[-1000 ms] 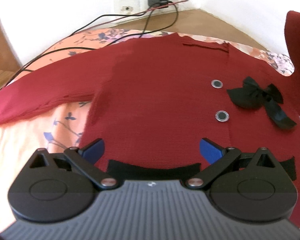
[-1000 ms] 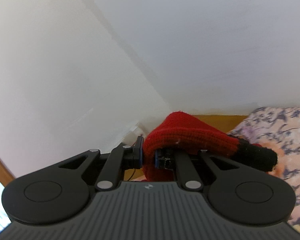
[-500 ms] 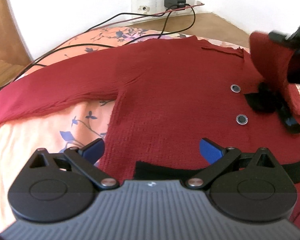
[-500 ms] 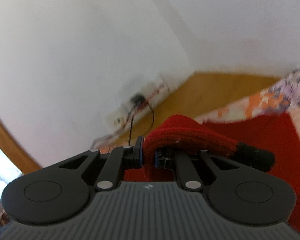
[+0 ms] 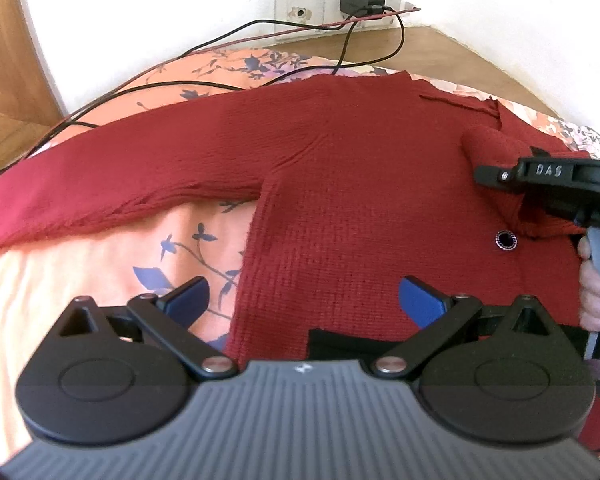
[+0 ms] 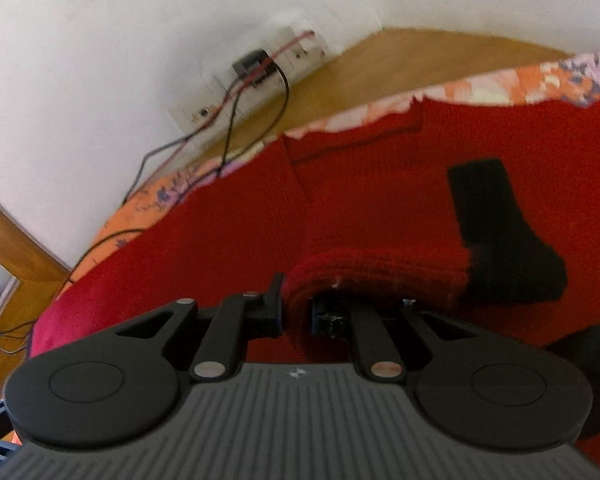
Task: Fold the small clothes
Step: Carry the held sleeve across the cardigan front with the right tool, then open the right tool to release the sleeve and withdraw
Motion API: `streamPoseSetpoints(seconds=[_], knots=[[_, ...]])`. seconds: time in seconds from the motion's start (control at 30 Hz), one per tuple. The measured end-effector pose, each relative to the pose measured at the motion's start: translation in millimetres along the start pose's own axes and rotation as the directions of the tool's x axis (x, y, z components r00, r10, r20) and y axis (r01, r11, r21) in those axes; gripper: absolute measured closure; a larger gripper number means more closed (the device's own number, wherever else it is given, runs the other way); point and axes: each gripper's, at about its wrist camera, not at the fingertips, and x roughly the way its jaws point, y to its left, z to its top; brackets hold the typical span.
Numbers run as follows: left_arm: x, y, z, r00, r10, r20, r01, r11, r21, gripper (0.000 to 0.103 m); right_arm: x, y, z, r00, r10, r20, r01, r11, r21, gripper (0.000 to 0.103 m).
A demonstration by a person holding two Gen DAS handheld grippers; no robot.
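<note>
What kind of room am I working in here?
Probably a bedroom: the red cardigan lies on a floral bedsheet, with a charger plugged into a low wall socket above a wooden floor.

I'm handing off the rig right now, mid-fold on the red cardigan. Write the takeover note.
Right gripper: shut on the right sleeve, black cuff hanging off to the side, carried over the cardigan front.
Left gripper: open, empty, above the black hem.
Cardigan lies flat, front up, on the floral bedsheet; left sleeve lies stretched out sideways.
Done: right sleeve lifted inward, not released.
Left: lay it down, fold the left sleeve, fold the body.
</note>
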Motion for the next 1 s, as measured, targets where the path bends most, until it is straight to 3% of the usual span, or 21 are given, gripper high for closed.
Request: streamPoseSetpoints(seconds=[0.17,0.23,0.33,0.43,0.6,0.77,1.0], knots=[[6,6,2,1.0,-0.024,-0.01,0.024,0.999,0.022,0.0,-3,9,-4,1.0,-0.006,0.005,0.006,1.0,-0.003,0.069],[7,7,3,0.999,-0.035,-0.008,0.035,0.999,0.038,0.0,-7,13,-5,1.0,-0.001,0.005,0.001,1.0,0.016,0.055],[8,8,4,0.999,-0.05,0.001,0.049,0.997,0.063,0.0,-24,21,-7,1.0,-0.02,0.008,0.02,1.0,0.015,0.048],[5,6,7,0.997,-0.065,0.03,0.062,0.994,0.094,0.0,-47,25,-12,0.999,-0.045,0.028,0.044,0.999,0.009,0.045],[-3,-8,12,0.992,-0.108,0.061,0.096,0.981,0.171,0.0,-95,10,-18,0.996,-0.077,0.051,0.071,0.991,0.117,0.044],[-8,-29,20,0.983,-0.164,0.083,0.138,0.955,0.261,0.0,-138,-11,-21,0.986,-0.134,0.095,0.114,0.975,0.191,0.038],[-3,-72,31,0.973,-0.215,0.087,0.171,0.917,0.361,0.0,-165,-41,-31,0.973,-0.206,0.107,0.171,0.949,0.265,0.035]])
